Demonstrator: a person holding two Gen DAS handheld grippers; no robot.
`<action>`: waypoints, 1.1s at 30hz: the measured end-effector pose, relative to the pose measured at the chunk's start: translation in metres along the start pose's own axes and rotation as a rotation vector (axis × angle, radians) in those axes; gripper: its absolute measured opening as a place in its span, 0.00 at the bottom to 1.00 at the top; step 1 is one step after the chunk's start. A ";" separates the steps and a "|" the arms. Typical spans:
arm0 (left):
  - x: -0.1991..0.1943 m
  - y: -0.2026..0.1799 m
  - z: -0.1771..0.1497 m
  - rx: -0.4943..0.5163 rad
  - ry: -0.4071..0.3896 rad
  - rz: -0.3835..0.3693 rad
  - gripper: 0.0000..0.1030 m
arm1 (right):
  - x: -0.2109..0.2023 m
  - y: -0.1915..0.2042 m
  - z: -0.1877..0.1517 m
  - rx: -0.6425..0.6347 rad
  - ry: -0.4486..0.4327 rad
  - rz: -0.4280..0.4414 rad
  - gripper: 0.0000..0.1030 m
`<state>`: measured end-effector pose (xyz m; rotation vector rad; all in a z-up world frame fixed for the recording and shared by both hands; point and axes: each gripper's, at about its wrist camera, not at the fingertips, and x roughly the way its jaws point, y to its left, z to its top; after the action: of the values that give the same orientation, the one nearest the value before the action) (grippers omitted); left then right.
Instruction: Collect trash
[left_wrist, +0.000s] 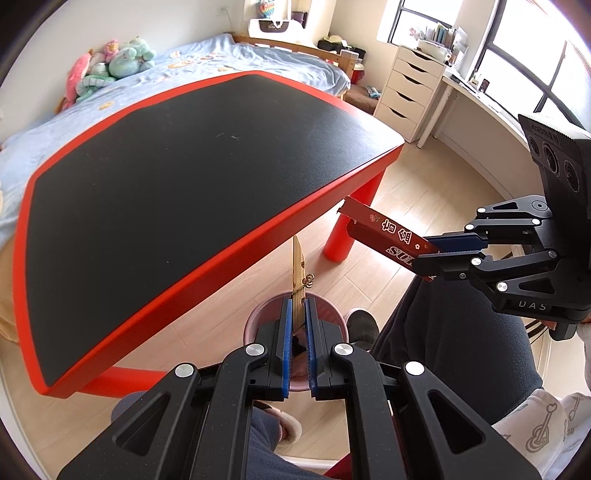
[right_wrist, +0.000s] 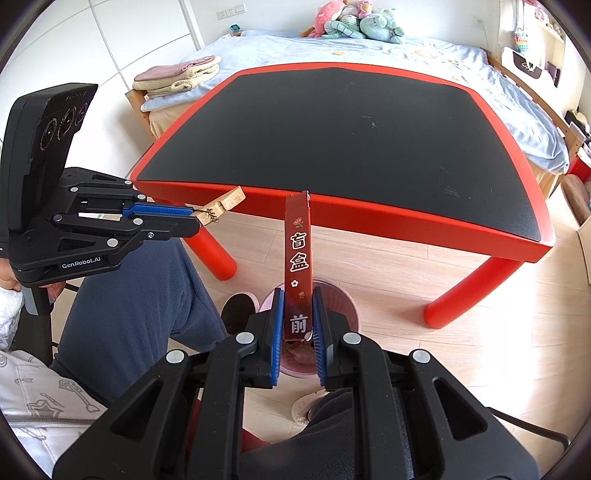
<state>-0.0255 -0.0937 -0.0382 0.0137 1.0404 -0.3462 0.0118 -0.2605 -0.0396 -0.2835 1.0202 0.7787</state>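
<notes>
Both grippers hung over pink bin (right_wrist: 334, 295) off bench's (left_wrist: 258, 236) near edge; left gripper (left_wrist: 298, 332) fingers clenched on wooden clothespin (left_wrist: 298, 269), right gripper (right_wrist: 298, 328) on red box (right_wrist: 297, 258); long axes pointed fwd, bin directly below.

The left gripper (left_wrist: 299, 314) grips a wooden clothespin (left_wrist: 298, 266) that juts forward past its fingertips, with the trash bin (left_wrist: 258, 325) below it on the floor. To its right, the right gripper (right_wrist: 298, 314) grips a flattened box (right_wrist: 297, 254), also above the bin. The table (right_wrist: 369, 192) stands ahead of both, the bed (right_wrist: 424, 55) behind it.
</notes>
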 end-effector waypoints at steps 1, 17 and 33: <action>0.000 -0.001 0.000 0.002 0.000 0.000 0.07 | 0.000 0.000 0.000 0.000 -0.001 0.001 0.14; -0.001 0.004 0.003 -0.030 -0.042 0.005 0.92 | 0.002 -0.013 0.002 0.044 -0.018 -0.016 0.91; -0.014 0.013 0.001 -0.086 -0.070 0.020 0.93 | -0.005 -0.012 -0.001 0.085 -0.039 0.001 0.96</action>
<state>-0.0271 -0.0779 -0.0283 -0.0648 0.9848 -0.2821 0.0184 -0.2719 -0.0375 -0.1940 1.0136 0.7376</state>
